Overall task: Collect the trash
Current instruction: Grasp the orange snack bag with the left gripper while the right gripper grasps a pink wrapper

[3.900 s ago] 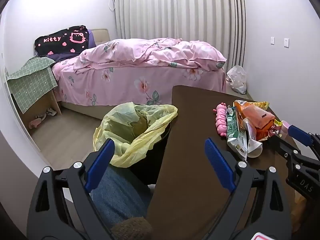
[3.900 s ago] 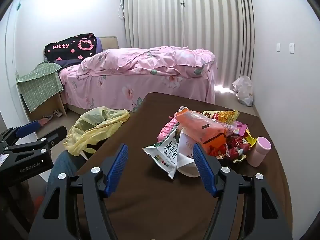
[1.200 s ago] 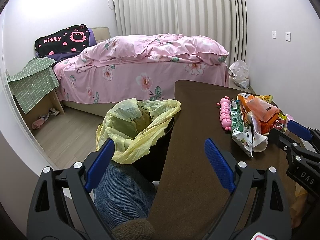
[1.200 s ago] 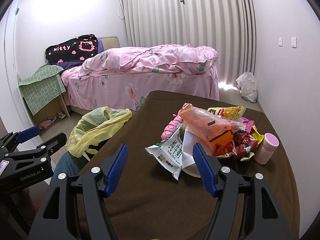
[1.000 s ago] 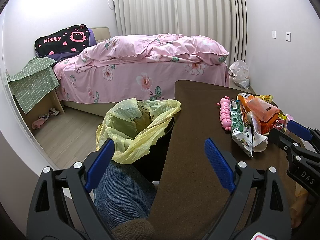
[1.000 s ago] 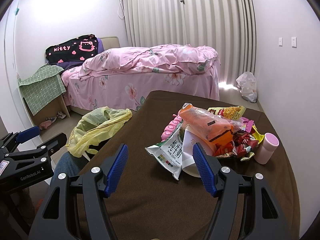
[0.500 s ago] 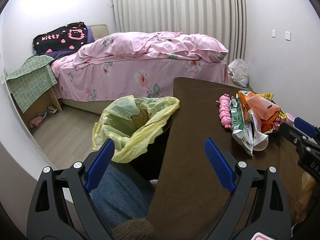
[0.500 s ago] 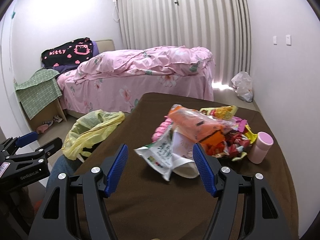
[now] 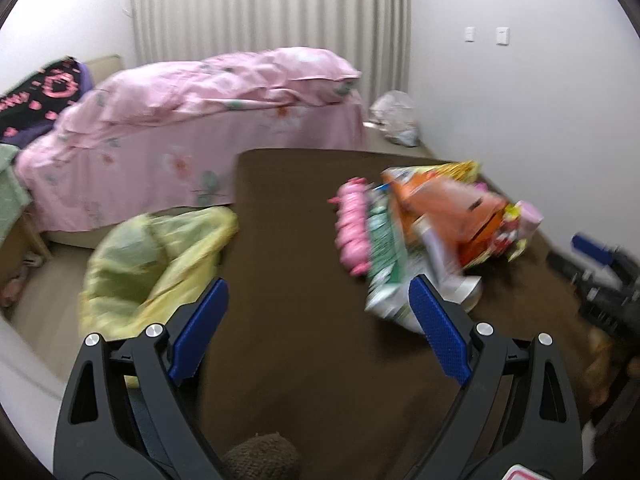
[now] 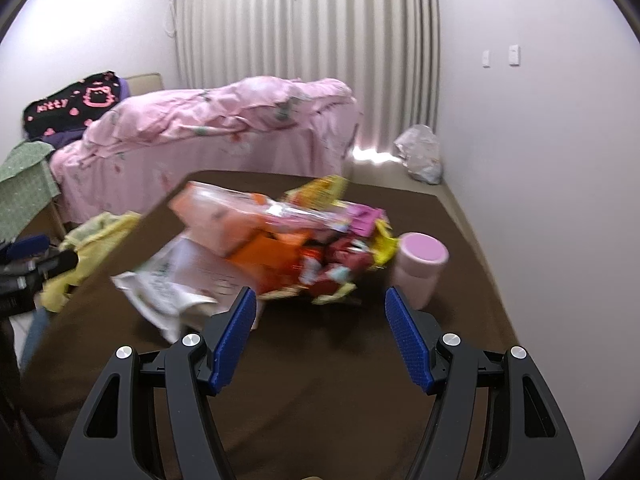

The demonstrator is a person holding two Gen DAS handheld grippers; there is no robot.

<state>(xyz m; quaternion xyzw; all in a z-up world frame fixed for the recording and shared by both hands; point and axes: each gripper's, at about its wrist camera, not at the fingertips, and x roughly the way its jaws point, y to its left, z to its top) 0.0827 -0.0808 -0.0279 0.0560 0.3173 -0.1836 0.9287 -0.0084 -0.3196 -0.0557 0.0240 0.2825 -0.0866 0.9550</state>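
Both views swung rightward and closer to the heap since half a second ago; both blurred, motion evident.

Right gripper (image 10: 318, 332): jaws apart, empty, poised just short of the trash pile (image 10: 280, 240), gap aimed at the pile's near right edge. Left gripper (image 9: 316, 328): jaws apart, empty, over bare brown table (image 9: 304, 360), right pad overlapping the white-green wrapper (image 9: 386, 276) in view; contact not confirmed.

Pile on the right half of the table: white-green wrapper nearest, long axis running away from the jaws; pink toy-like piece (image 9: 352, 232) alongside its left; orange packet (image 10: 240, 228) on top, long axis across the right view; red and yellow wrappers (image 10: 352, 248) behind. Pink cup (image 10: 420, 268) upright, just right of the pile, touching or nearly so.

Judgement: right gripper nearer and squarely facing the pile; pile dead ahead, slightly left of centre. Likely first pick from that side.

Yellow-lined bin (image 9: 152, 264) off the table's left edge, nearer the left gripper, well apart from the pile.

Beyond: pink bed (image 10: 224, 132), white bag (image 10: 420, 160) on the floor by the curtain.
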